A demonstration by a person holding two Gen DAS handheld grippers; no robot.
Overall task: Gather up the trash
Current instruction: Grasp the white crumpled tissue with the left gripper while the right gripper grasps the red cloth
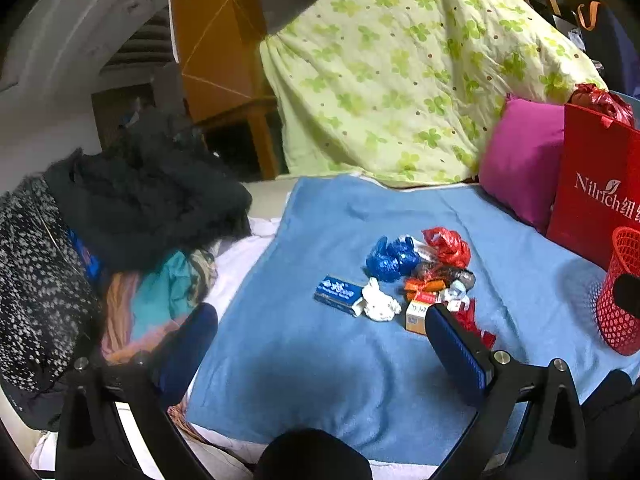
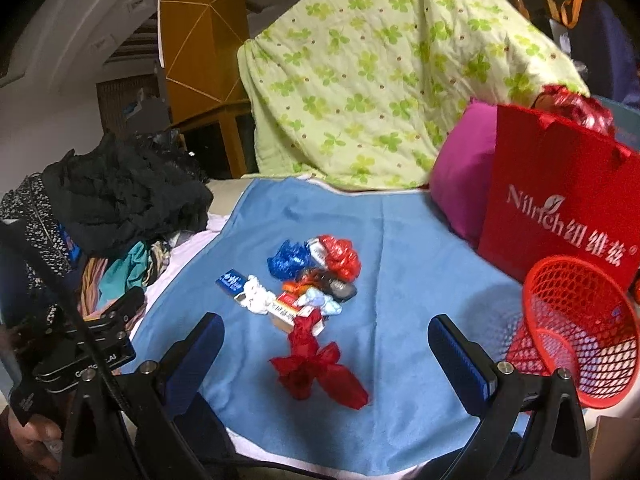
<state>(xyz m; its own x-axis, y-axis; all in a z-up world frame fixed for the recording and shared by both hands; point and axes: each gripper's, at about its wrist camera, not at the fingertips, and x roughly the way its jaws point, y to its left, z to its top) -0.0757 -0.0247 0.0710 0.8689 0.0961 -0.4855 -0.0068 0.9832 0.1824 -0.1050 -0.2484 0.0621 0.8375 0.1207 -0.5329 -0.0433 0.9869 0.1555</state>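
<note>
a heap of trash (image 2: 308, 280) is being seen lying near the middle of a blue towel (image 2: 400, 240) that is being spread over a bed. within the heap, a crumpled blue wrapper (image 1: 390, 258) and a crumpled red wrapper (image 1: 448, 246) are lying at the far side, a small blue box (image 1: 338, 290) with white writing too blurred to be read is lying at the left, and a wad of white paper (image 1: 378, 304) is touching that box. a small orange and white carton (image 1: 416, 314) with print too small to be read is resting at the near edge. a red bow-shaped scrap (image 2: 316, 368) is lying nearest, just in front of the heap. a red mesh basket (image 2: 576, 332) is being tipped on its side at the right, well apart from the heap, with a red bag (image 2: 560, 208) behind it on which "nilrich" and some chinese characters are being shown in white. a magenta pillow (image 1: 520, 160) is leaning beside the bag, and a green clover-print quilt (image 1: 400, 72) is being piled behind. dark clothes (image 1: 140, 200) are being heaped at the left. the left gripper (image 1: 320, 344) is being held wide apart over the towel with nothing between its pads. the right gripper (image 2: 326, 354) is likewise being held wide apart and nothing is being gripped, the bow-shaped scrap lying between its fingers in view.
</note>
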